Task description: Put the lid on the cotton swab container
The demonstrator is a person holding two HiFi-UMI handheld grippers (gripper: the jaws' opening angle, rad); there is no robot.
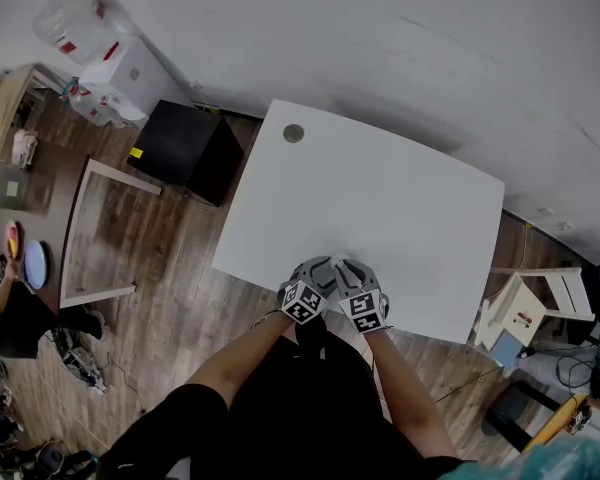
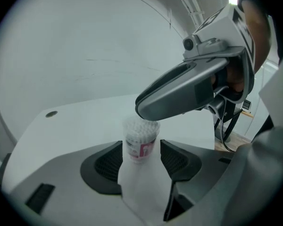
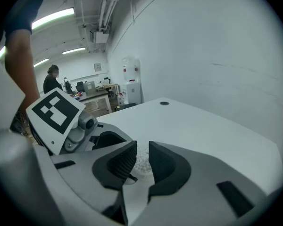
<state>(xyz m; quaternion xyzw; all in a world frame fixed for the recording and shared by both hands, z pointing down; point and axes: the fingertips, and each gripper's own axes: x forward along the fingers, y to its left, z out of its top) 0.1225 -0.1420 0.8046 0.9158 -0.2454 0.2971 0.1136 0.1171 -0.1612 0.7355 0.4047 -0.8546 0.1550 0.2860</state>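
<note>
Left tongs (image 2: 141, 147) clamped on swab container (image 2: 140, 138), upright between pads. Right tongs (image 3: 141, 150) just above its top, nearly together, swab heads (image 3: 142, 162) showing in the gap; any grip unclear. White worktop (image 2: 75, 121) beyond.

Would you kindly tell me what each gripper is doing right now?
Left tongs: closed on the cotton swab container.
Right tongs: closed, apparently on the clear lid.

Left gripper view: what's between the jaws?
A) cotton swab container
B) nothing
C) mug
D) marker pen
A: the cotton swab container, with white swab tips at its top, stands upright between the two dark pads of the left gripper.
</note>
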